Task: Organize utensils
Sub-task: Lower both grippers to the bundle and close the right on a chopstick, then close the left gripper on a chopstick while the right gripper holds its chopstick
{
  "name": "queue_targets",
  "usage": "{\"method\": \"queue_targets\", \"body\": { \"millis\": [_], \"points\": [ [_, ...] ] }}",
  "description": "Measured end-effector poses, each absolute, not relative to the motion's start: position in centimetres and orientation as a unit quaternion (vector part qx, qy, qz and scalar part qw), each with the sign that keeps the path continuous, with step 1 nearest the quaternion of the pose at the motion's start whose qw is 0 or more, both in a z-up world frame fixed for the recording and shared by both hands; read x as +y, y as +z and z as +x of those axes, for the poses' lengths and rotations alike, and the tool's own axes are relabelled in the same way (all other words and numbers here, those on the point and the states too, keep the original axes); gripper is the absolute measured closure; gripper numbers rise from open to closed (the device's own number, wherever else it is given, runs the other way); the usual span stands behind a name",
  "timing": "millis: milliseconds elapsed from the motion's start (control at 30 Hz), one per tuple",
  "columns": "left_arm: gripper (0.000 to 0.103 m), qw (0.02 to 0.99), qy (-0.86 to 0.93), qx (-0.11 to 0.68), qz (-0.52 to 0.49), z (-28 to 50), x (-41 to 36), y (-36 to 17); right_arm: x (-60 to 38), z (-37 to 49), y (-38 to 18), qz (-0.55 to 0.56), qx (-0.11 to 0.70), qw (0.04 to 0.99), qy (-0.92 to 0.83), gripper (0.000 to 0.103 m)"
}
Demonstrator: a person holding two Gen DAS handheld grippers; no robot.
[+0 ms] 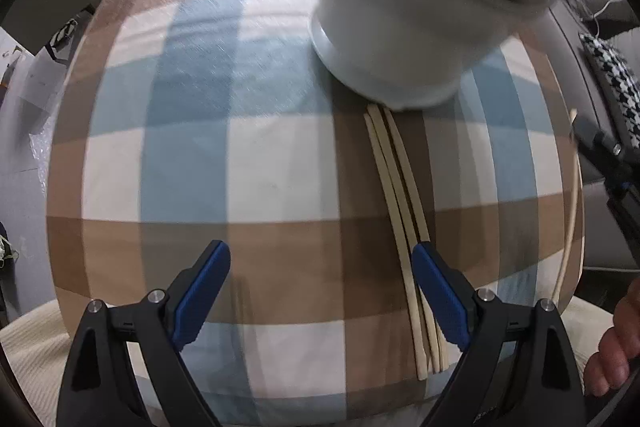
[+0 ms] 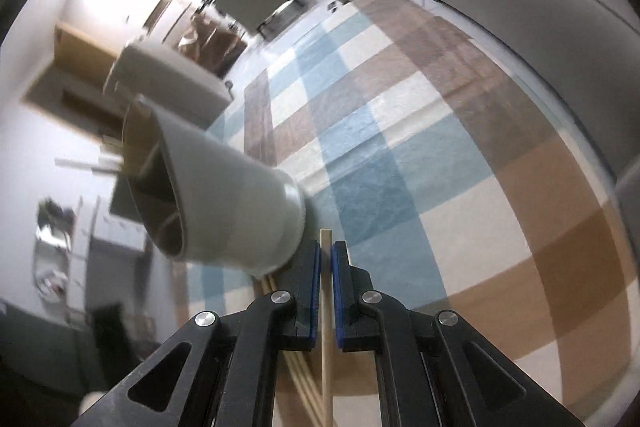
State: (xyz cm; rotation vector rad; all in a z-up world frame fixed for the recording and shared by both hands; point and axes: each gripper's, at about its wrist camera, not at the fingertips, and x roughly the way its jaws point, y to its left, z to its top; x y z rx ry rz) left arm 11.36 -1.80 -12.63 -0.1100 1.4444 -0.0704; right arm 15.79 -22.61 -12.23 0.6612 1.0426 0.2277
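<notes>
Right claw point(image 2: 325, 263) pinches one chopstick point(image 2: 326, 311) near end; light, stiff, slippery. Left claw point(image 1: 320, 291) open above chopsticks point(image 1: 400, 187); holder point(image 1: 400, 27) nearby.

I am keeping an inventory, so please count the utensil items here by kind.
White holder: 1
Chopsticks lying on the checked cloth: 3 discernible
Chopstick in the right gripper: 1
Total: 5; anything inside the holder is too blurred to count.

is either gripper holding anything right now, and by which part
The right gripper is shut on one chopstick, gripping near its squared top end, which pokes just past the fingers. The left gripper is open and holds nothing.
</notes>
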Motion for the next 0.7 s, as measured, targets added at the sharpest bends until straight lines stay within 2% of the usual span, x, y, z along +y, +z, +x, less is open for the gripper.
{"method": "queue_targets", "body": {
  "millis": [300,567,633,700],
  "points": [
    [0.012,0.737,-0.010,0.676,0.012,10.3,-4.1,-14.6,-23.2,15.1,-13.2,0.294,0.490,0.819,0.049,0.098],
    [0.014,0.732,-0.007,0.681,0.013,9.7,-3.3,-14.7,-24.1,14.8,-12.9,0.298,0.481,0.824,0.025,0.098],
    [0.021,0.728,-0.014,0.686,0.010,10.2,-3.3,-14.6,-24.0,14.9,-12.9,0.298,0.479,0.825,0.022,0.098],
    [0.033,0.726,-0.020,0.687,0.016,9.7,-2.7,-14.3,-23.9,14.9,-13.2,0.297,0.483,0.823,0.019,0.098]
  ]
}}
